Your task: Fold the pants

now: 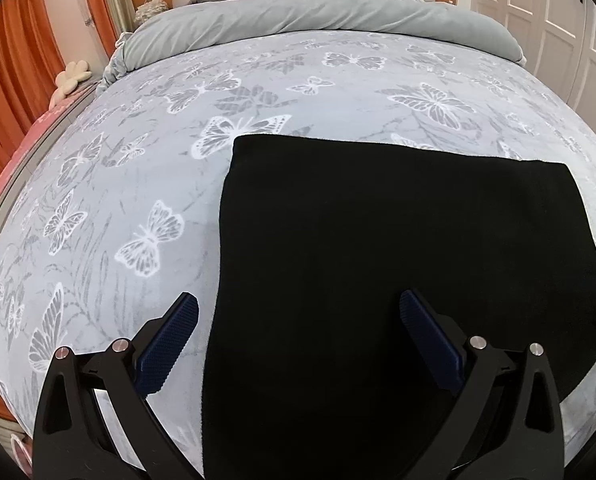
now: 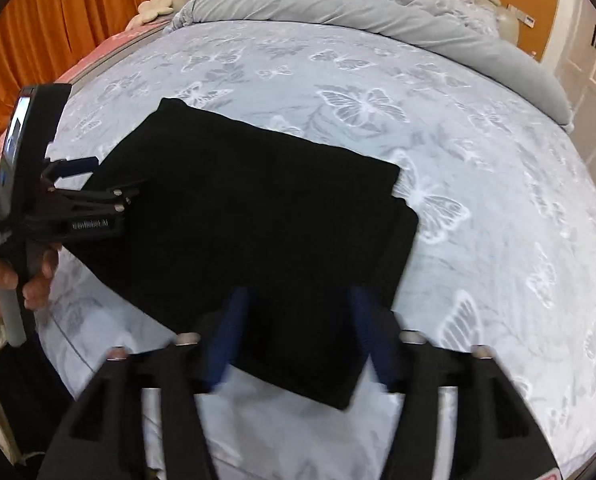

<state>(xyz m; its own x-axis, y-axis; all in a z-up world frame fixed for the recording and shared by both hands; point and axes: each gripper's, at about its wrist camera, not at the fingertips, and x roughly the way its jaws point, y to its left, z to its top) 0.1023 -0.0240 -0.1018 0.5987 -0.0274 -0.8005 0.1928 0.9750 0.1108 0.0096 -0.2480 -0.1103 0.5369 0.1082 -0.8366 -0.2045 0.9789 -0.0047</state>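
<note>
The black pants [image 1: 397, 280] lie folded into a flat rectangle on the butterfly-print bedspread [image 1: 138, 160]; they also show in the right wrist view [image 2: 250, 224]. My left gripper [image 1: 298, 308] is open and empty, hovering over the near left edge of the pants. It also shows in the right wrist view [image 2: 94, 176], held at the left side of the pants. My right gripper [image 2: 298, 300] is open and empty above the near right part of the pants, its image blurred.
A rolled grey duvet [image 1: 317, 28] and pillows lie at the head of the bed. Orange curtains [image 1: 10, 80] hang on the left, white wardrobe doors [image 1: 557, 20] stand on the right. The bedspread [image 2: 477, 160] spreads around the pants.
</note>
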